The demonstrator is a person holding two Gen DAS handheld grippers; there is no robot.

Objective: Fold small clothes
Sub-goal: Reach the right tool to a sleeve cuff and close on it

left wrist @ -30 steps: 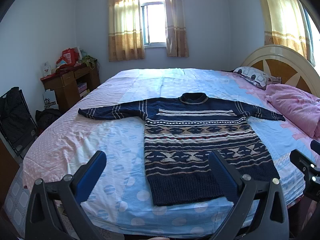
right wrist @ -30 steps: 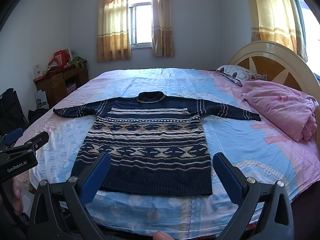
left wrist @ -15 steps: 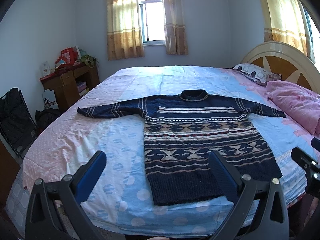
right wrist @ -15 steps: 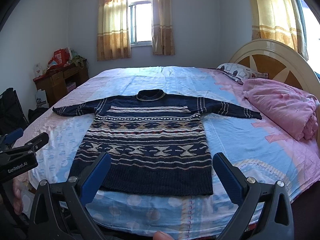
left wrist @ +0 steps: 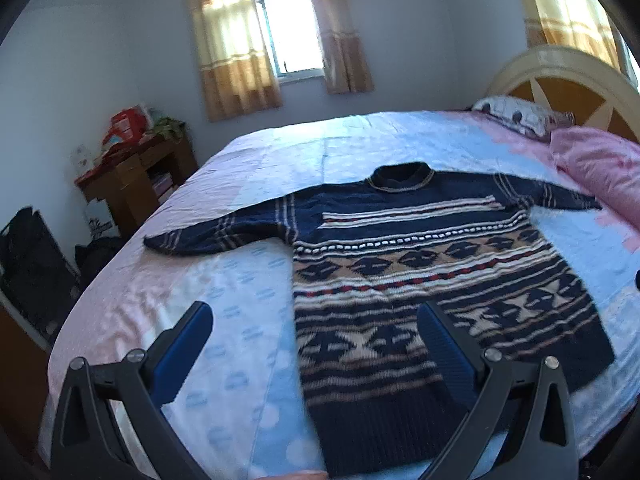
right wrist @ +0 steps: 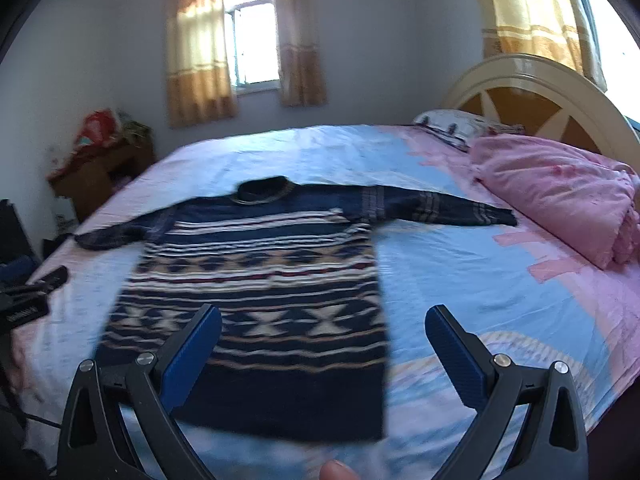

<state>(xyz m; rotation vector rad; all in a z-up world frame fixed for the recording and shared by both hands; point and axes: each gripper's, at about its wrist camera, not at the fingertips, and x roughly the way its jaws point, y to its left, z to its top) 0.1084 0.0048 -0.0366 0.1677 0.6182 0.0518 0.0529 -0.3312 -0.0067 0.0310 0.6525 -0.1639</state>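
Note:
A navy patterned sweater [left wrist: 420,280] [right wrist: 264,280] lies flat on the bed, face up, sleeves spread out to both sides, collar toward the window. My left gripper [left wrist: 316,344] hovers open above the sweater's lower left edge, nothing between its blue pads. My right gripper [right wrist: 324,344] hangs open over the sweater's lower right hem, empty too. The left gripper's body [right wrist: 28,300] shows at the left edge of the right wrist view. Both views are slightly blurred.
The bed sheet [left wrist: 240,292] is pale blue and pink. A pink quilt [right wrist: 560,192] and a pillow [right wrist: 452,124] lie by the headboard [right wrist: 532,92] on the right. A wooden desk [left wrist: 132,176] and dark bags [left wrist: 32,256] stand left of the bed.
Both grippers have moved forward and nearer to the bed, so the sweater looks larger. The left view has swung left, the right view right. Both grippers stay open.

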